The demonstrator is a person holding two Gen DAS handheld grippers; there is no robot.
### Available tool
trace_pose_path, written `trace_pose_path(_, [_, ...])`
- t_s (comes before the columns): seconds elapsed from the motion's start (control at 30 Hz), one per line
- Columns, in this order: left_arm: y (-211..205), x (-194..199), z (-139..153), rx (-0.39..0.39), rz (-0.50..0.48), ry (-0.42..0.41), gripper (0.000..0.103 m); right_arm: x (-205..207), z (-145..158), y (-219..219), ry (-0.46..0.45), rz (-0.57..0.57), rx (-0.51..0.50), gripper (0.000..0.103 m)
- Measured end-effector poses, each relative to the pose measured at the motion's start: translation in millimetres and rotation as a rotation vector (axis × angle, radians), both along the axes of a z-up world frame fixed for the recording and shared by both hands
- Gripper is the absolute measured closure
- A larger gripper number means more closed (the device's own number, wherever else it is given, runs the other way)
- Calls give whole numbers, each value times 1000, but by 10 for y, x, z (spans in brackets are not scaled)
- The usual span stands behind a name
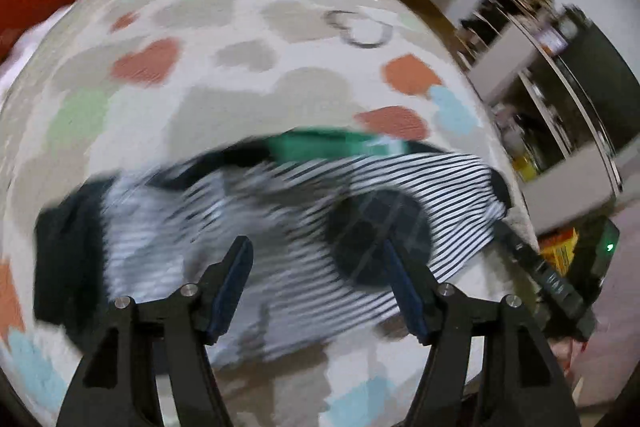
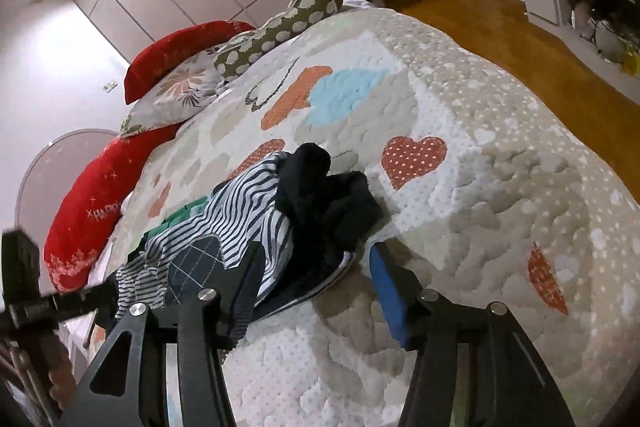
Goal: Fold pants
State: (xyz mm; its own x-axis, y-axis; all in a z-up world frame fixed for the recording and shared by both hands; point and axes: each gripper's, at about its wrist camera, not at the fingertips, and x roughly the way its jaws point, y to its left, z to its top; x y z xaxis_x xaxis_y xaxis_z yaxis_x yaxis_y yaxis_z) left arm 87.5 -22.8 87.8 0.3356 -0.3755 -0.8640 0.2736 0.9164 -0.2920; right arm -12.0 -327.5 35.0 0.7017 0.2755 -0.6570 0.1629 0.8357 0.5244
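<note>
Striped pants (image 2: 240, 203) lie crumpled on the quilted bed (image 2: 500, 167), near dark clothing (image 2: 324, 195); folding looks barely begun. Left tongs (image 1: 320, 275) and right tongs (image 2: 316, 279) both gape wide, holding nothing.

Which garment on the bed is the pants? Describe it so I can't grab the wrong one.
On the heart-patterned quilt, find the clothes heap before the open right gripper. The pants are striped navy and white with a dark checked patch, unlike the plain black garment and green one.

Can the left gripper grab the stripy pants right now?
Probably yes. The left gripper is open right over the stripy pants, and nothing lies between them on the bedspread.
</note>
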Motion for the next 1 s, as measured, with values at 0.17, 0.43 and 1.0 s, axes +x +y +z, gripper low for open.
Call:
trace_pose_path(0.17, [-876,287,79,45,-178,-16,35,62,-53,2,-15,8,21,41])
trace_pose_path(0.43, [-2066,698,-338,106,-394,101,36,176,-100,26,-27,30,45,41])
trace_pose_path(1.0, [-891,697,-88,-165,-149,50,80,442,299,597,-143,193,-33,77])
